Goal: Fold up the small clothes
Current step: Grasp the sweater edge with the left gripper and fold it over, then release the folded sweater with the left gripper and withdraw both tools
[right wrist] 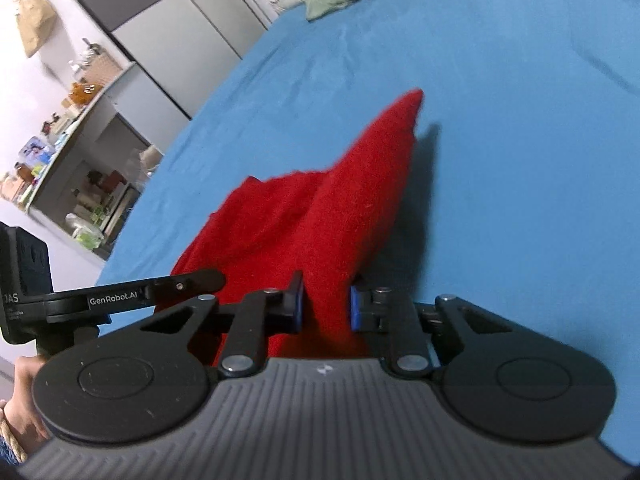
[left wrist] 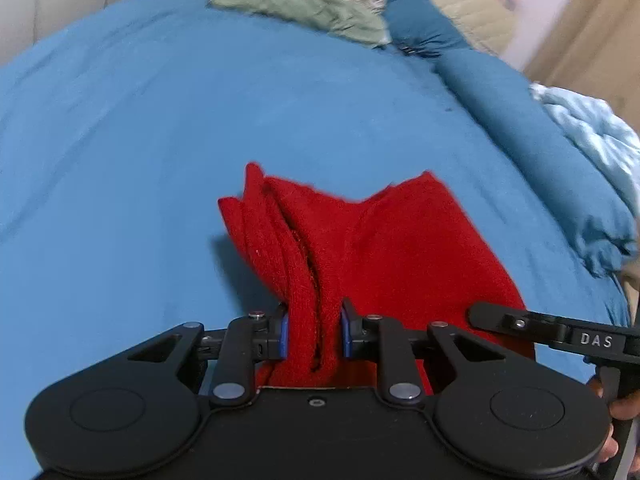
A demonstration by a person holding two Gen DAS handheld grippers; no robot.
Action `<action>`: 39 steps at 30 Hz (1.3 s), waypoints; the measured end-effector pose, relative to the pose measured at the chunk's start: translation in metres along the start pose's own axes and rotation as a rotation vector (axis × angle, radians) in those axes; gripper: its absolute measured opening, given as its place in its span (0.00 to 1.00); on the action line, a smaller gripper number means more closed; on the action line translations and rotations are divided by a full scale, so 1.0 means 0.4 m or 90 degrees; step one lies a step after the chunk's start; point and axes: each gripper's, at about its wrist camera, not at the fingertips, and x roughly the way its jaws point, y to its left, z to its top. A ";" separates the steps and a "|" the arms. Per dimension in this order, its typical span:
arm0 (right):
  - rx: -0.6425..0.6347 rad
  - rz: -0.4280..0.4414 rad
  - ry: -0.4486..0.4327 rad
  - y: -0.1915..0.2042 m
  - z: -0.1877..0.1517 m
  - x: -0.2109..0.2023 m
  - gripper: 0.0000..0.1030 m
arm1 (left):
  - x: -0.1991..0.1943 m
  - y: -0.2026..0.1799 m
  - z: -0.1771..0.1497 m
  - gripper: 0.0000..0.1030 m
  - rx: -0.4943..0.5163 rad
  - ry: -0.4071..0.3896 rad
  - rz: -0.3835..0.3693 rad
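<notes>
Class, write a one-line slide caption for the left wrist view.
Left gripper clamps layered folds of a red garment above a blue bedsheet, the right gripper alongside.

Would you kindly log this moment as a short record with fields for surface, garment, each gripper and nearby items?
surface: blue bedsheet
garment: red cloth, several layers, far end touching or just above the sheet
left gripper: shut on a layered edge of the cloth
right gripper: shut on another part of the same cloth
nearby: green cloth at the far end of the bed; shelf with clutter beside the bed
</notes>
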 end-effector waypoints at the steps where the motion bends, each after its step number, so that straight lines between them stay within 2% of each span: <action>1: -0.009 0.004 -0.002 0.004 0.000 -0.027 0.35 | -0.027 -0.026 -0.006 0.24 0.011 -0.010 -0.001; 5: -0.024 0.022 -0.007 -0.012 -0.013 -0.174 0.35 | -0.132 -0.126 -0.066 0.24 0.046 -0.021 -0.028; 11: -0.042 0.005 0.004 -0.071 -0.115 -0.366 0.35 | -0.178 -0.259 -0.219 0.25 0.082 -0.003 -0.044; 14: -0.051 -0.018 0.017 -0.110 -0.189 -0.399 0.35 | -0.147 -0.316 -0.309 0.25 0.086 0.020 -0.033; 17: -0.016 -0.036 0.036 -0.166 -0.260 -0.406 0.35 | -0.106 -0.352 -0.384 0.25 0.098 0.050 -0.015; 20: 0.001 -0.059 0.036 -0.215 -0.315 -0.393 0.35 | -0.084 -0.374 -0.431 0.26 0.133 0.035 0.046; 22: 0.022 -0.057 0.027 -0.247 -0.337 -0.389 0.37 | -0.078 -0.367 -0.438 0.30 0.123 0.027 0.053; 25: 0.039 -0.068 0.026 -0.259 -0.347 -0.375 0.49 | -0.085 -0.364 -0.438 0.47 0.105 0.012 0.074; 26: 0.038 -0.077 0.019 -0.255 -0.345 -0.375 0.56 | -0.088 -0.371 -0.433 0.55 0.106 0.006 0.084; 27: 0.035 -0.083 0.013 -0.253 -0.345 -0.381 0.68 | -0.090 -0.378 -0.429 0.59 0.113 0.000 0.097; 29: 0.033 -0.111 -0.015 -0.253 -0.352 -0.410 0.81 | -0.100 -0.384 -0.436 0.72 0.121 -0.013 0.122; 32: 0.027 -0.114 -0.039 -0.265 -0.363 -0.450 0.84 | -0.114 -0.357 -0.452 0.74 0.097 -0.019 0.124; 37: -0.009 -0.148 -0.004 -0.294 -0.393 -0.434 0.85 | -0.082 -0.302 -0.482 0.78 0.063 0.004 0.123; 39: -0.021 -0.159 -0.004 -0.306 -0.401 -0.418 0.90 | -0.064 -0.292 -0.491 0.79 0.063 0.009 0.126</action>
